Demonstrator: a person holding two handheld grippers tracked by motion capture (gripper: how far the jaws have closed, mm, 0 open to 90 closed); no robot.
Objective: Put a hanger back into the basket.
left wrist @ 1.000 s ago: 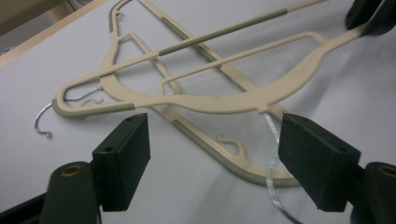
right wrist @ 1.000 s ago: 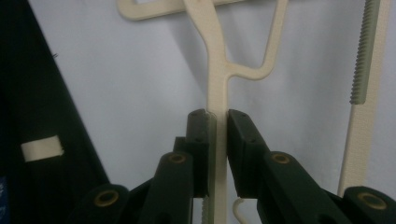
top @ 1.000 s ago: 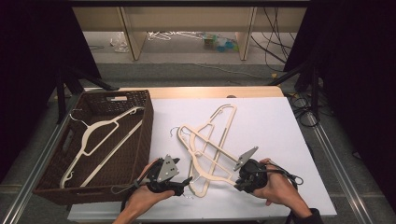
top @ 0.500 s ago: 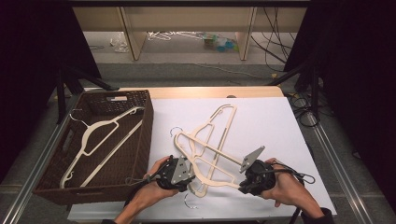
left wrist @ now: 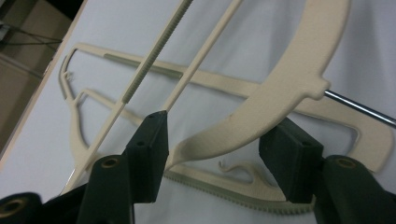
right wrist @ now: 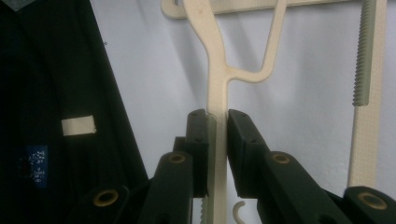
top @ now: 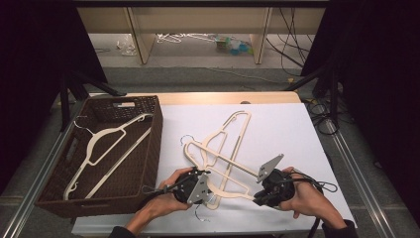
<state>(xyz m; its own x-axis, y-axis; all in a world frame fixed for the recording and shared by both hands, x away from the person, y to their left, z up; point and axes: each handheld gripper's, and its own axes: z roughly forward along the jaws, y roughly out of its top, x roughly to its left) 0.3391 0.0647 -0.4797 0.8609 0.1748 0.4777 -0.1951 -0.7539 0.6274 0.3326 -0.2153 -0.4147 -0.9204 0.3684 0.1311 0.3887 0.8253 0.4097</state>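
Cream plastic hangers (top: 225, 163) lie crossed on the white table (top: 287, 129). My right gripper (top: 258, 197) is shut on the thin end of one hanger's arm (right wrist: 216, 93), with both pads pressed against it. My left gripper (top: 198, 182) is at the other side of the pile. In the left gripper view its jaws have just been closing around the raised curved shoulder (left wrist: 275, 88) of a hanger near its metal hook (left wrist: 357, 106). The pads (left wrist: 152, 140) stand apart from the shoulder, which runs through the gap. Another hanger (left wrist: 210, 81) lies flat beneath.
A dark wicker basket (top: 148, 148) stands at the left of the table with one cream hanger (top: 106, 144) inside. The table's front edge is just behind both hands. A shelf unit (top: 198, 20) and floor clutter lie beyond the far edge.
My left gripper has moved right onto the hanger pile and its jaws have narrowed around a hanger's shoulder. The right gripper has kept its hold and barely shifted.
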